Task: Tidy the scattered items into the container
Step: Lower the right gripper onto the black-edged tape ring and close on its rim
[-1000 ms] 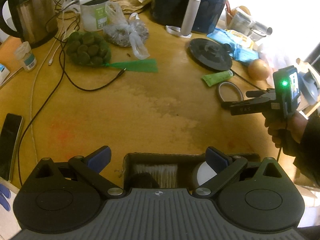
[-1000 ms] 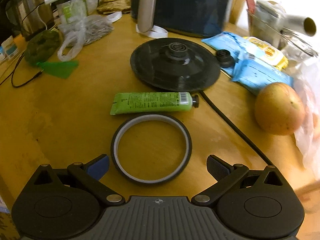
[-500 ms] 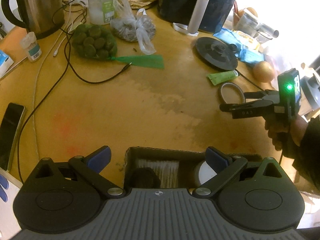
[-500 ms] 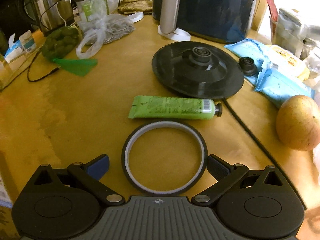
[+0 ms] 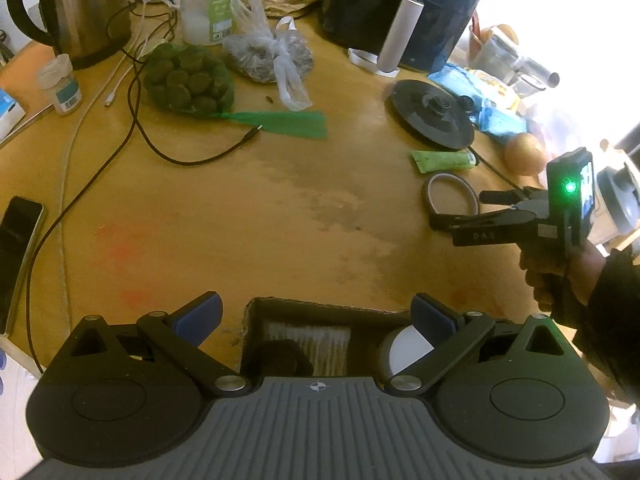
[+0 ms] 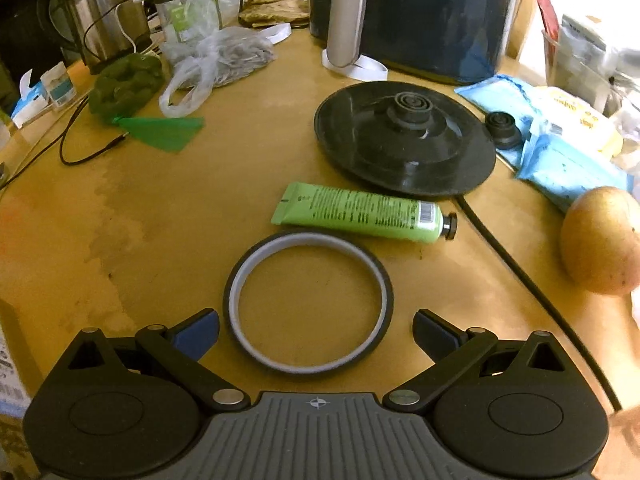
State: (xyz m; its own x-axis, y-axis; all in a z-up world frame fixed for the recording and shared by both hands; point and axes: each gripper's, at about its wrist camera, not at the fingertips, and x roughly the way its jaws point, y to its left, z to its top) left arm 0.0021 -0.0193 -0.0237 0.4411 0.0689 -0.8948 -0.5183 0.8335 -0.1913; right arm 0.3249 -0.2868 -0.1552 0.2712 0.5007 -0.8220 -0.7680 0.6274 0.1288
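Note:
A dark tape ring (image 6: 236, 292) lies flat on the wooden table, just ahead of my open right gripper (image 6: 316, 328) and centred between its blue fingers, untouched. Beyond the ring lies a green tube (image 6: 360, 212) with a black cap. The left wrist view shows the ring (image 5: 428, 196), the tube (image 5: 444, 160) and the right gripper (image 5: 460, 210), held by a hand at the right. My left gripper (image 5: 316, 314) is open and empty above a cardboard box (image 5: 320, 306). The box holds a white round item (image 5: 404, 352), a ribbed white piece and a dark object.
A black kettle base (image 6: 404, 140) with its cable and an apple (image 6: 600, 240) sit right of the tube. Blue packets (image 6: 568, 168), a dark appliance (image 5: 404, 4), a net of green balls (image 5: 188, 80), a plastic bag, a steel kettle (image 5: 84, 4), loose cables and a phone (image 5: 16, 240) crowd the table.
The left gripper has drawn back and up, so more of the table shows. The right gripper has turned slightly left, with the ring still between its open fingers. Nothing has been gripped.

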